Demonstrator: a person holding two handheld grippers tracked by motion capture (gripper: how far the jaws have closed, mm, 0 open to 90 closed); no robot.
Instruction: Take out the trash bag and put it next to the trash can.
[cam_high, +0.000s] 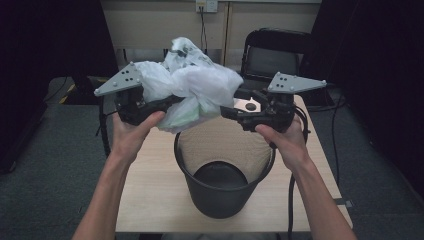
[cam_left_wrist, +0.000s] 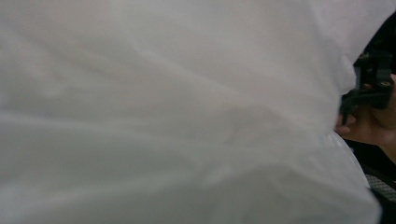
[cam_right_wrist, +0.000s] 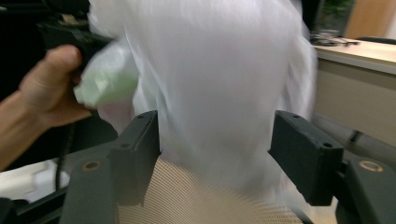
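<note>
A person holds a crumpled white plastic bag (cam_high: 192, 85) up in the air between the left gripper (cam_high: 150, 107) and the right gripper (cam_high: 235, 114), above and just behind a black mesh bin (cam_high: 222, 172) that stands on the table (cam_high: 150, 175). The bin looks bare inside, so the step is probably opening the bag out to line it.

Left gripper: the bag covers its jaws in the high view, and the left gripper view has white plastic right up against the lens. Bag hangs from that side, so it is likely pinched there, but I cannot tell jaw state for sure.

Right gripper: in the right gripper view the two black jaws stand wide apart with the bag (cam_right_wrist: 210, 93) hanging between them and the bin's mesh (cam_right_wrist: 187, 196) below. Not clamped on anything. The other hand (cam_right_wrist: 44, 88) shows at left, next to a green patch on the bag.

How to do it well, as a judgement:
- Find the bag's open edge first; right now it is a wad.
- Close the right jaws on a single layer of the rim, not the whole bunch.
- Pull the two grippers apart sideways to spread the mouth.
- Keep the mouth facing down over the bin's rim (cam_high: 180, 165), then lower.
- Thin film slips and tears easily; go slow, no jerks.
</note>
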